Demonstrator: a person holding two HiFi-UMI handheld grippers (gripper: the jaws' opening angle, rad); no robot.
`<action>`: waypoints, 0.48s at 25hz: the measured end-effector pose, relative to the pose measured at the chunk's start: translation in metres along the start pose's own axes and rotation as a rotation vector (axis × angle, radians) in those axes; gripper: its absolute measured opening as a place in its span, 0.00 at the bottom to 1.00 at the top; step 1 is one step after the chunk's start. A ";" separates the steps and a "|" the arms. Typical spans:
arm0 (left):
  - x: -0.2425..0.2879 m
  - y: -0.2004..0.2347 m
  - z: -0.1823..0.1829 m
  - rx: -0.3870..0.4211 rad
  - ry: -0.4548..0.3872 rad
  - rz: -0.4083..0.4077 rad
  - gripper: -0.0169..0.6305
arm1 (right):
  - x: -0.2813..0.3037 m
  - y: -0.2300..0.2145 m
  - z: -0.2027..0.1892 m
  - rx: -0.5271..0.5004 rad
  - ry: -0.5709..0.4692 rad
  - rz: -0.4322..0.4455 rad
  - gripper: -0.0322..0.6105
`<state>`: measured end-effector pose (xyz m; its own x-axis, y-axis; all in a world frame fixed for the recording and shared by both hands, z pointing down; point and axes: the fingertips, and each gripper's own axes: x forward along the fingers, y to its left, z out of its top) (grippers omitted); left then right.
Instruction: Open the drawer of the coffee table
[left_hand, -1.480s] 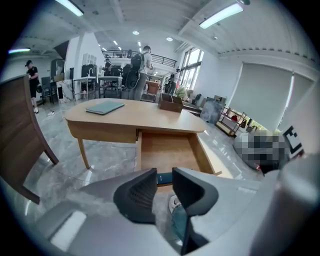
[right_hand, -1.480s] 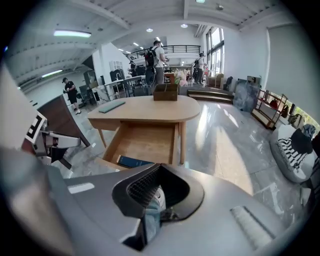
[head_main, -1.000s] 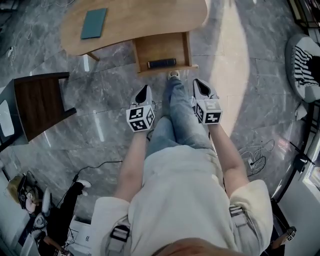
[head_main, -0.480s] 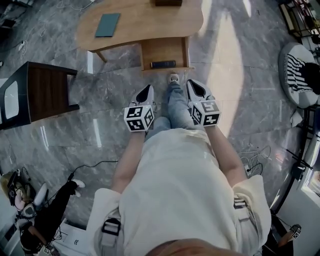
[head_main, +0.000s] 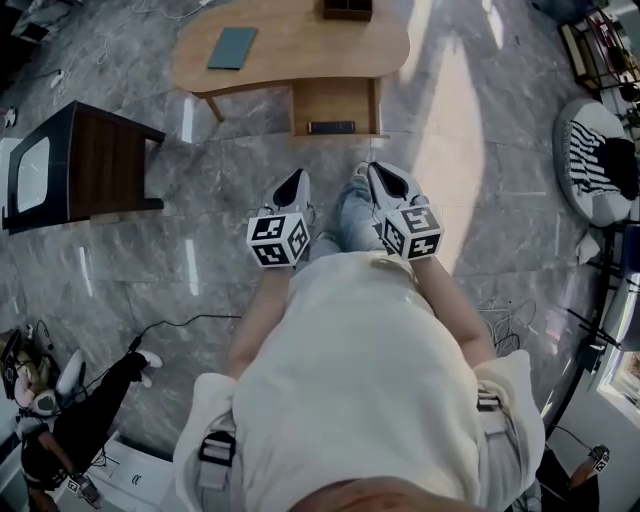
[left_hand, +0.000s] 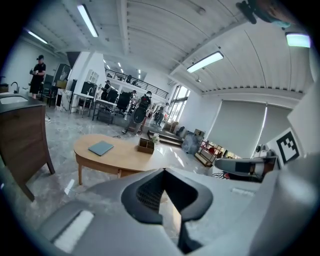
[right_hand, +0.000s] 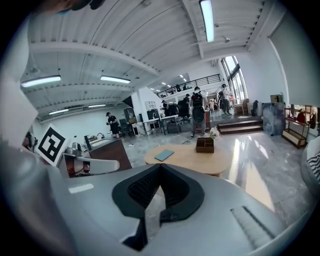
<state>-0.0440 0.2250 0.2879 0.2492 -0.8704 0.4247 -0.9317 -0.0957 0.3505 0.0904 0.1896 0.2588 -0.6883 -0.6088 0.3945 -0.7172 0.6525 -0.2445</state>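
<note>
The person holds the left gripper (head_main: 295, 180) and right gripper (head_main: 384, 174) forward side by side, jaws together, empty, seemingly tilted slightly downward.

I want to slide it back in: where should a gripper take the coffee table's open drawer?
Take the drawer by the top edge of its front panel, coming down from the person's side: it stands pulled out, so that rim is exposed. Pinch to the right of the dark oblong thing lying just inside the front.

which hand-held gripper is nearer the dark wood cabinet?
Left. The left hand-held gripper sits right of the dark wood cabinet in the head view; the right hand-held gripper is farther right again.
</note>
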 end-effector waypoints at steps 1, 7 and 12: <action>-0.005 -0.001 0.002 0.003 -0.008 0.004 0.03 | 0.000 0.003 0.001 -0.001 0.001 0.005 0.05; -0.024 0.002 0.009 -0.006 -0.026 0.033 0.03 | 0.000 0.013 0.015 -0.044 -0.016 0.035 0.05; -0.024 0.009 0.013 -0.011 -0.028 0.040 0.03 | 0.000 0.013 0.024 -0.055 -0.043 0.037 0.05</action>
<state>-0.0615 0.2387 0.2695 0.2043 -0.8864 0.4153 -0.9376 -0.0552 0.3432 0.0782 0.1875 0.2341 -0.7191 -0.6017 0.3477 -0.6849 0.6981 -0.2086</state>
